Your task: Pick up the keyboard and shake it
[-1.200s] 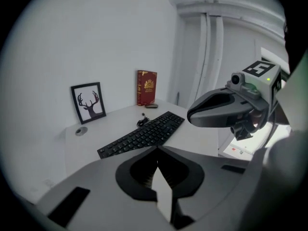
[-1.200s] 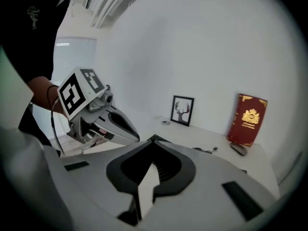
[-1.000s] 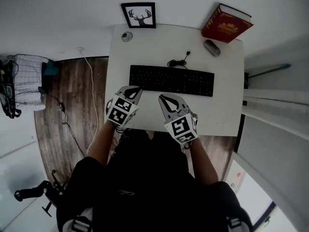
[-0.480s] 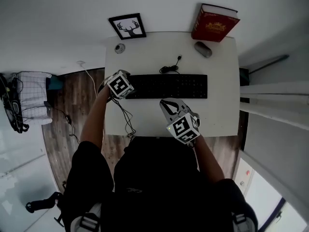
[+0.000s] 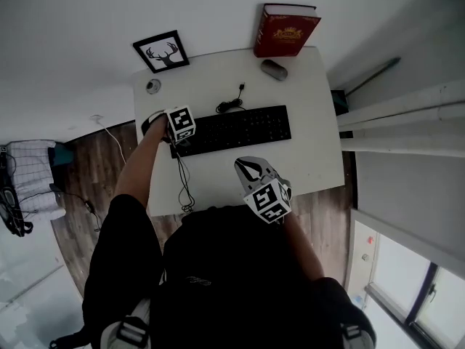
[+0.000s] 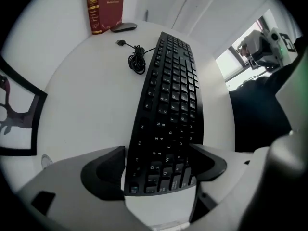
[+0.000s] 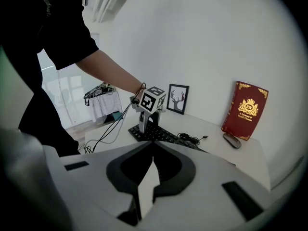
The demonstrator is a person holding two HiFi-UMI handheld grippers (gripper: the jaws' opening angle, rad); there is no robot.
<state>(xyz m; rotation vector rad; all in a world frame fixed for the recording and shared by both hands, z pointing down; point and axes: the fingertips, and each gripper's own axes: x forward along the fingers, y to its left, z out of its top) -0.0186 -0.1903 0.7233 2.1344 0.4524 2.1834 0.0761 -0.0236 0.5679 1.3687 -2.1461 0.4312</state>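
Observation:
The black keyboard (image 5: 236, 128) lies across the middle of the white desk (image 5: 309, 155), its cable (image 5: 229, 105) coiled behind it. My left gripper (image 5: 179, 138) points steeply down over the keyboard's left end. In the left gripper view the jaws have just been opening, and my left gripper (image 6: 156, 170) now stands wide open with the keyboard (image 6: 171, 105) end between the jaws. My right gripper (image 5: 249, 167) hovers near the desk's front edge, short of the keyboard. In the right gripper view my right gripper (image 7: 153, 147) is shut and empty.
A red book (image 5: 285, 29) stands at the back with a grey mouse (image 5: 274, 69) before it. A framed deer picture (image 5: 161, 51) and a small round object (image 5: 152, 86) sit at the back left. A thin cord (image 5: 183, 184) hangs off the front edge.
My left gripper went from the desk's front edge to the keyboard's left end, tipped downward and opened. My right gripper shifted a little and stays shut.

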